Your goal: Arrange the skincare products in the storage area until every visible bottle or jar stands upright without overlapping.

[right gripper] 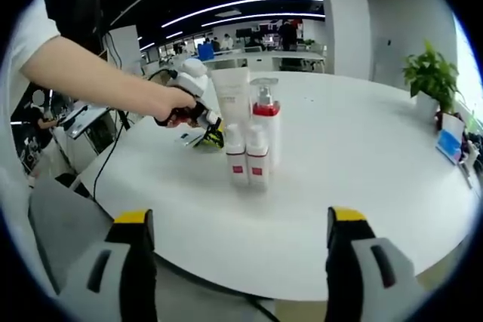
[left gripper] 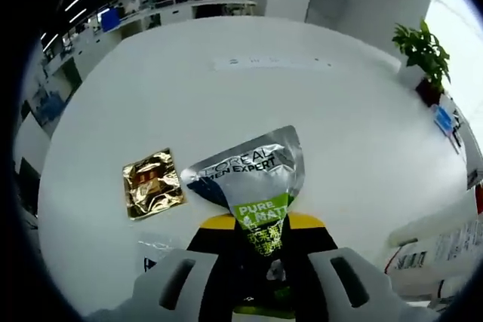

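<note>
A silver L'Oreal Men Expert tube with a green lower part lies on the white table, its crimped end pointing away. My left gripper is shut on the tube's green part. In the right gripper view a person's hand holds that left gripper low over the table, left of a standing group: a tall white tube, a pump bottle with a red collar, and two small white bottles with red labels. My right gripper hangs open in front of the table's near edge, nothing between its jaws.
A crumpled gold sachet lies left of the tube, a clear sachet nearer. White bottles stand at the right. A potted plant and a blue card sit at the table's far right. A person's arm reaches in.
</note>
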The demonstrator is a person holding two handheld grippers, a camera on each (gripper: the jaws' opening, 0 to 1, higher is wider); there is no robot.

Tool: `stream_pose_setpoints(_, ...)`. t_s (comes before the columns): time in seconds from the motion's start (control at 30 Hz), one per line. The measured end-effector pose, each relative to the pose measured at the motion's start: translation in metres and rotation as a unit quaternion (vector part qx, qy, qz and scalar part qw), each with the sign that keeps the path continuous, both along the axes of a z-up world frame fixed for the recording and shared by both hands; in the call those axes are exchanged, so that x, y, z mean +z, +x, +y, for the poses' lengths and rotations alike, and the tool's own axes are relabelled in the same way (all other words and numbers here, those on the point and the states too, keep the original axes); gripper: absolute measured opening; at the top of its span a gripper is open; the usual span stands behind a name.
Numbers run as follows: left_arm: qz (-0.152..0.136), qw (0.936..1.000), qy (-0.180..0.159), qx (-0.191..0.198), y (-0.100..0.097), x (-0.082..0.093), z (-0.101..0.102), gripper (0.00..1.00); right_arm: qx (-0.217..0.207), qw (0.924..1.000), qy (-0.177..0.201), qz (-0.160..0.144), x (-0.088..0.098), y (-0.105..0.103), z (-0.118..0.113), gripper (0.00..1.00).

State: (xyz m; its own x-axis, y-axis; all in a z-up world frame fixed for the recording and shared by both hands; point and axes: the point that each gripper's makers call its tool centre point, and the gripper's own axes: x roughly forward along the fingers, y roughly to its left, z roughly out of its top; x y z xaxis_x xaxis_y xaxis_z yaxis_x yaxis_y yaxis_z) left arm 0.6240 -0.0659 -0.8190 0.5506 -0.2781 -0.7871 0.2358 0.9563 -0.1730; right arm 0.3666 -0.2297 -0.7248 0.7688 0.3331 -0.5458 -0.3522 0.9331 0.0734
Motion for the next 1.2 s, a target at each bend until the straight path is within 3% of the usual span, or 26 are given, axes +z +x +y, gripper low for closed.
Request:
stream_pose_setpoints(0.4,-0.013,0.9995,-0.028,-0.003,-0.028,0.016,0.007,0.18,0.002,1.0000,0.006,-0.007,0.002,0.000,0.001,0.95)
stream_pose_setpoints(0.6,-0.017,0.9988,-0.046,-0.007,-0.050,0.025,0.007,0.18,-0.013,0.9993,0.034,-0.010,0.005,0.002,-0.002,0.96)
stream_pose_setpoints(0.93,-0.035,0.9966,-0.071,-0.021,-0.089,0.043,0.010,0.18,0.003,0.9995,0.029,-0.014,0.007,0.000,0.005,0.95)
stream_pose_setpoints(1.2,-0.058,0.9944,-0.081,-0.034,-0.118,0.062,0.018,0.19,-0.003,0.9988,0.049,-0.007,0.007,-0.004,0.005,0.95)
